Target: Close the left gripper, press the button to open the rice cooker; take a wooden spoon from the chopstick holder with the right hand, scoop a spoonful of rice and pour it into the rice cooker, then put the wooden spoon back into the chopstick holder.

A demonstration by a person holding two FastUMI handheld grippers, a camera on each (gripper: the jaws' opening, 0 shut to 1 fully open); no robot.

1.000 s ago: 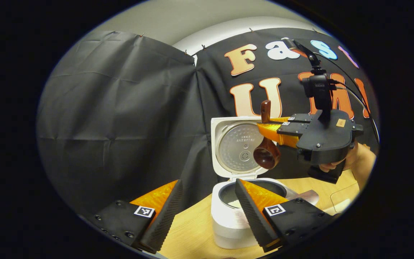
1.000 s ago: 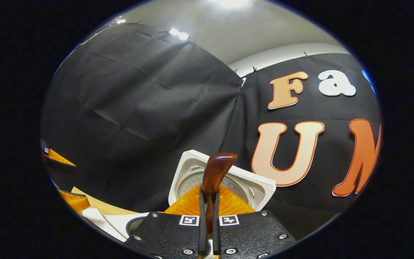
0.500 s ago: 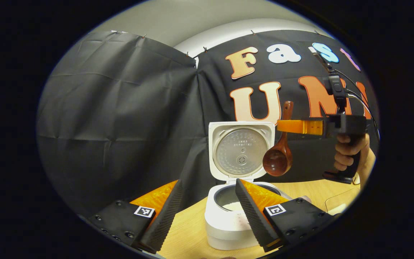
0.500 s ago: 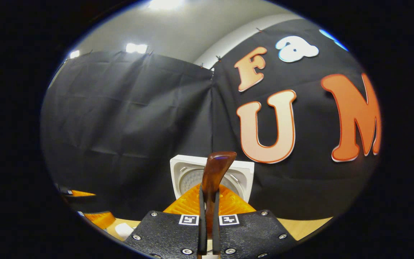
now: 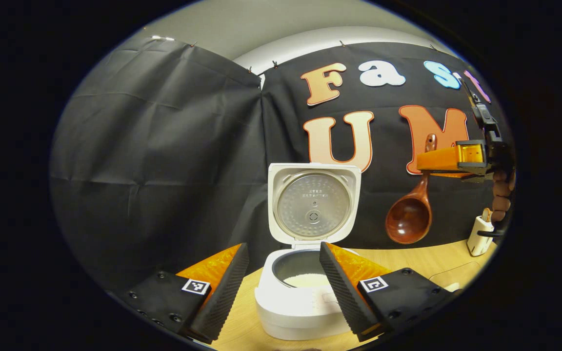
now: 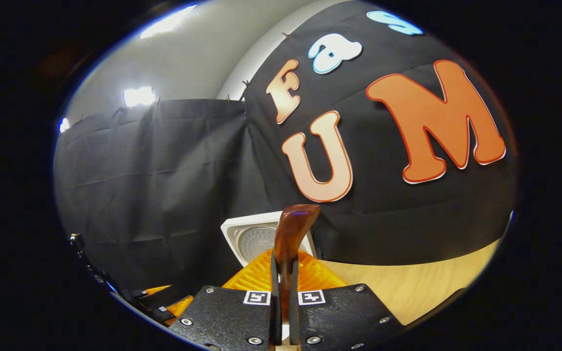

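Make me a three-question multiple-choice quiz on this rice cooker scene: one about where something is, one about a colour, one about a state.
1. Where is the wooden spoon?
A. Inside the cooker pot
B. Held in the air to the right of the rice cooker
C. Lying on the table

2. What colour is the rice cooker's body?
A. White
B. Red
C. Black

3. How is the cooker's lid?
A. Shut
B. Removed and lying flat
C. Open, standing upright

Answers: 1 B, the right gripper clamps its handle, bowl hanging down. 2 A, its shell is white. 3 C, the metal inner face shows above the pot.
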